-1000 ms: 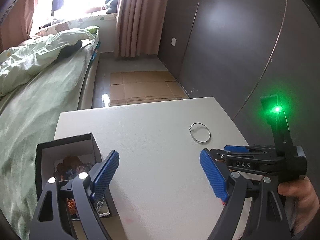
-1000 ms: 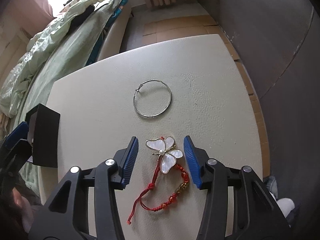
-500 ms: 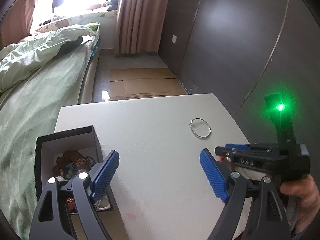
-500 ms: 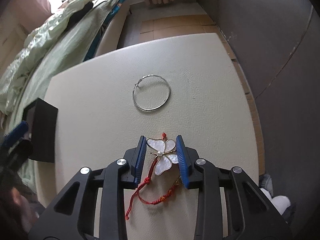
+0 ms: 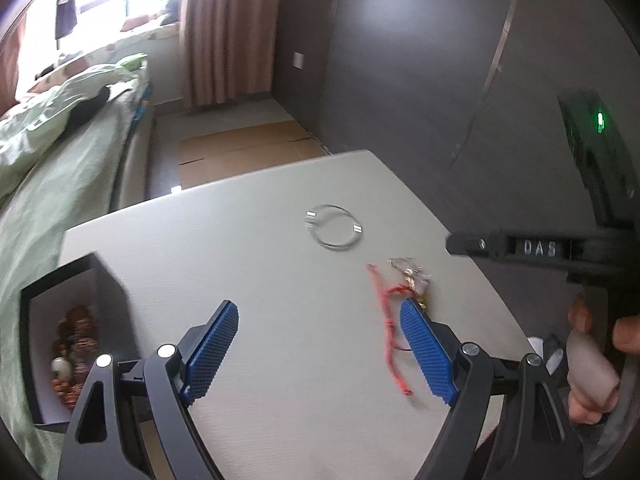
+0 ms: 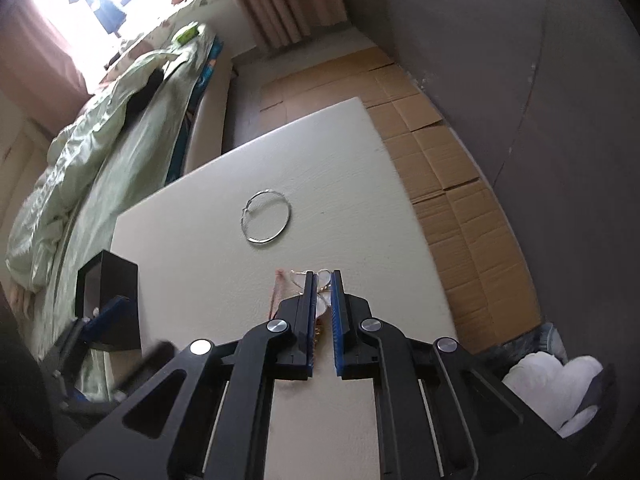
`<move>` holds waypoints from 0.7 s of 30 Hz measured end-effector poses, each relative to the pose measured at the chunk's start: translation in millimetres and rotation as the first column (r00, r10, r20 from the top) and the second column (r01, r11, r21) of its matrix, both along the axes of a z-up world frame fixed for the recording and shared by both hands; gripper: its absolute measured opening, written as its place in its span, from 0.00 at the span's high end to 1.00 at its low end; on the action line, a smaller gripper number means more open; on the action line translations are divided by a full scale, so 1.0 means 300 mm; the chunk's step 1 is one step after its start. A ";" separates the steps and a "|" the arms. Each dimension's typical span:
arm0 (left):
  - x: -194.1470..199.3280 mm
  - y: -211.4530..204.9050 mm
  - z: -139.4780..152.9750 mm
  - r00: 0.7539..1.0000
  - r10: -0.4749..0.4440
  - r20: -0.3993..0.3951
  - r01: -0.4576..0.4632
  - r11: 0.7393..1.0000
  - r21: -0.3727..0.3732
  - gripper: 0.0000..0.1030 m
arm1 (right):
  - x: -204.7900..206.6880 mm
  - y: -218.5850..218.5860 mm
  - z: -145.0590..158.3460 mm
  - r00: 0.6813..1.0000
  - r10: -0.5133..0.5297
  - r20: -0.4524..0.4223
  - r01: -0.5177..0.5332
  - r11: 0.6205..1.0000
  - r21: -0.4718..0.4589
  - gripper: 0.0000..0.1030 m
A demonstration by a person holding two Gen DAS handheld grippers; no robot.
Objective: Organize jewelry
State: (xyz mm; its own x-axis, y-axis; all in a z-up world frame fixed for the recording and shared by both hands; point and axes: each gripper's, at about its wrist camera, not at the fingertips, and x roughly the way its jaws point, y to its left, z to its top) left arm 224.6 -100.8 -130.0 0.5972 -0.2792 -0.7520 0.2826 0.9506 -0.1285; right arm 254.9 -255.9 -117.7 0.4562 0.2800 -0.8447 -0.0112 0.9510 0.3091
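My right gripper [image 6: 323, 277] is shut on a white butterfly brooch [image 6: 322, 303], pinched between its blue pads just above the white table [image 6: 200, 240]. A red cord bracelet [image 6: 279, 292] trails beside it, blurred. In the left wrist view the brooch [image 5: 408, 276] and red cord [image 5: 386, 320] show blurred by my left gripper's right finger. My left gripper [image 5: 318, 308] is open with nothing between its pads. A silver hoop [image 6: 243, 220] lies flat further back on the table, the same hoop [image 5: 336, 246]. A black box [image 5: 64, 292] holding several bead pieces stands at the table's left edge.
A bed with a green duvet [image 6: 100, 152] runs along the left. Flattened cardboard [image 6: 440, 168] covers the floor beyond and right of the table. A dark wardrobe wall [image 5: 440, 80] stands on the right. A white bag [image 6: 552, 376] sits low right. A hand [image 5: 592, 360] holds the right gripper.
The right jaws closed from wide apart onto the butterfly brooch and it has lifted off the table. The left gripper shifted and rolled, staying open; the box now sits further left in its view.
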 end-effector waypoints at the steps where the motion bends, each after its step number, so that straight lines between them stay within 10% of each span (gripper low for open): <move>1: 0.002 -0.023 -0.006 1.000 -0.011 -0.003 0.011 1.000 0.005 0.22 | -0.001 -0.004 0.000 1.000 -0.001 -0.001 0.001 1.000 -0.009 0.92; 8: 0.023 -0.123 -0.059 0.997 -0.066 -0.045 0.065 0.998 -0.010 0.22 | 0.041 -0.017 -0.076 0.994 0.004 -0.108 0.000 0.999 0.034 0.91; 12: 0.029 -0.186 -0.093 0.993 -0.099 -0.062 0.099 0.995 -0.006 0.22 | 0.050 -0.060 -0.087 0.991 -0.046 -0.127 0.055 0.996 0.064 0.55; 17: 0.047 -0.251 -0.139 0.991 -0.109 -0.074 0.112 0.993 0.044 0.23 | 0.047 -0.097 -0.073 0.990 -0.082 -0.114 0.092 0.992 0.087 0.55; 21: 0.067 -0.276 -0.186 0.990 -0.100 -0.096 0.109 0.991 0.082 0.53 | 0.050 -0.126 -0.076 0.988 -0.104 -0.117 0.116 0.988 0.097 0.54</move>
State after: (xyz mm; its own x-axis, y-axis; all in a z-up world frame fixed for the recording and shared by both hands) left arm 244.6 -183.5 -185.7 0.4956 -0.2674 -0.8264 0.3718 0.9252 -0.0764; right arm 269.9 -293.7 -140.4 0.3940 0.3217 -0.8610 0.1319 0.9073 0.3994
